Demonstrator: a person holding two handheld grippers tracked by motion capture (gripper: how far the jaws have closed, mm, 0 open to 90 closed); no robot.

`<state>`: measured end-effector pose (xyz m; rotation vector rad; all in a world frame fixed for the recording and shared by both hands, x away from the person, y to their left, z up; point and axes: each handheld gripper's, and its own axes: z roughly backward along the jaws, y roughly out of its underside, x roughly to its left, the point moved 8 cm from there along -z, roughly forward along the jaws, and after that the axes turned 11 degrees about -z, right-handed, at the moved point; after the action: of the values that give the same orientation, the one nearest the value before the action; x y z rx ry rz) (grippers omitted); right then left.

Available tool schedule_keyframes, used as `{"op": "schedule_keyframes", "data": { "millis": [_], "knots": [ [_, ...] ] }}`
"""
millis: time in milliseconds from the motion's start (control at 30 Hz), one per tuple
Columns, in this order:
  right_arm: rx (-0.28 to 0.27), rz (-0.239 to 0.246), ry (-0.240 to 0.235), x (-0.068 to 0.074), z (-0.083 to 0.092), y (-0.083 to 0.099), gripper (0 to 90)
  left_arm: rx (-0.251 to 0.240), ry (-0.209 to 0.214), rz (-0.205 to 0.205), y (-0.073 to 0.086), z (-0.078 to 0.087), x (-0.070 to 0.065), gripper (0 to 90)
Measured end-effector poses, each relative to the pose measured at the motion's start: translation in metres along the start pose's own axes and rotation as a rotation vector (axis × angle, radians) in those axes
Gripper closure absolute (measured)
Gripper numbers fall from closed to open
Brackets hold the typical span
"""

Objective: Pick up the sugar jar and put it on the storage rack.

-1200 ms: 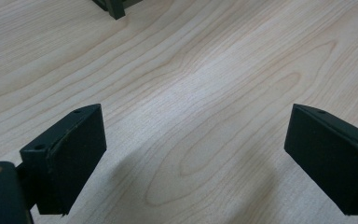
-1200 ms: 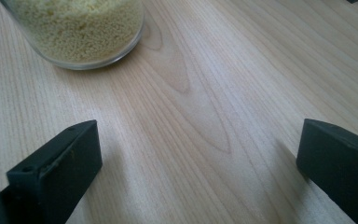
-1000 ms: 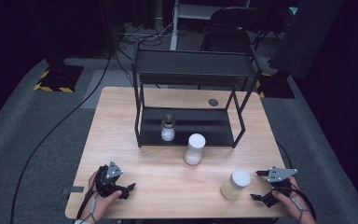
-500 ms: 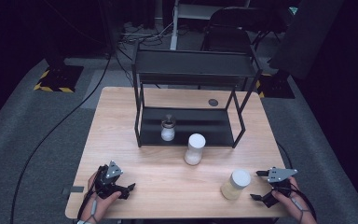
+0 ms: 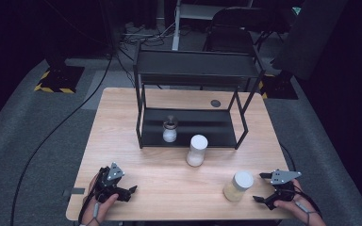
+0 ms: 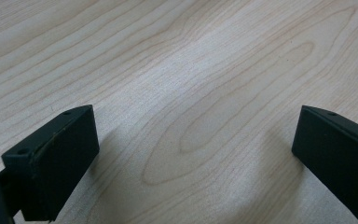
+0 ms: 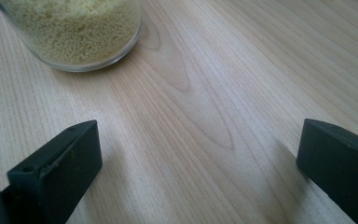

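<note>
My left gripper rests low over the wooden table near its front left corner. Its jaws have just been opening and now stand wide apart, with bare wood between them. At the front right, my right gripper is open too, nothing between its jaws. A glass jar of yellow grains with a white lid stands just to its left, close ahead in the right gripper view and apart from the jaws.
A taller white-lidded jar stands mid-table in front of a black two-level metal rack. A small jar of white powder sits on the rack's lower shelf. A dark round disc lies behind the rack.
</note>
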<state>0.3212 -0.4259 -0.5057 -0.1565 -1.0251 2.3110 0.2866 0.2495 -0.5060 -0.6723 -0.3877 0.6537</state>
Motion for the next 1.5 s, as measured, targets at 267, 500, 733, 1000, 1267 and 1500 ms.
{"op": "schedule_keyframes", "data": {
  "millis": [267, 500, 733, 1000, 1267, 1500],
  "knots": [
    [-0.015, -0.022, -0.017, -0.002, 0.006, 0.000, 3.9, 0.001, -0.001, 0.000, 0.000, 0.000, 0.000, 0.5],
    [-0.048, -0.002, -0.005, 0.003, 0.025, -0.010, 3.9, 0.001, -0.004, 0.001, 0.000, 0.000, -0.001, 0.4],
    [-0.079, -0.012, -0.001, 0.007, 0.041, -0.017, 3.9, 0.001, -0.004, 0.000, 0.000, 0.000, -0.001, 0.4],
    [-0.120, -0.006, 0.011, 0.012, 0.059, -0.033, 4.0, 0.001, -0.004, 0.000, 0.000, 0.000, -0.001, 0.4],
    [-0.151, -0.012, 0.010, 0.017, 0.070, -0.051, 4.1, 0.004, -0.003, 0.001, -0.001, 0.000, 0.000, 0.2],
    [-0.168, 0.013, 0.010, 0.022, 0.079, -0.069, 4.1, 0.004, -0.003, 0.001, -0.001, 0.000, 0.000, 0.2]
  ]
}}
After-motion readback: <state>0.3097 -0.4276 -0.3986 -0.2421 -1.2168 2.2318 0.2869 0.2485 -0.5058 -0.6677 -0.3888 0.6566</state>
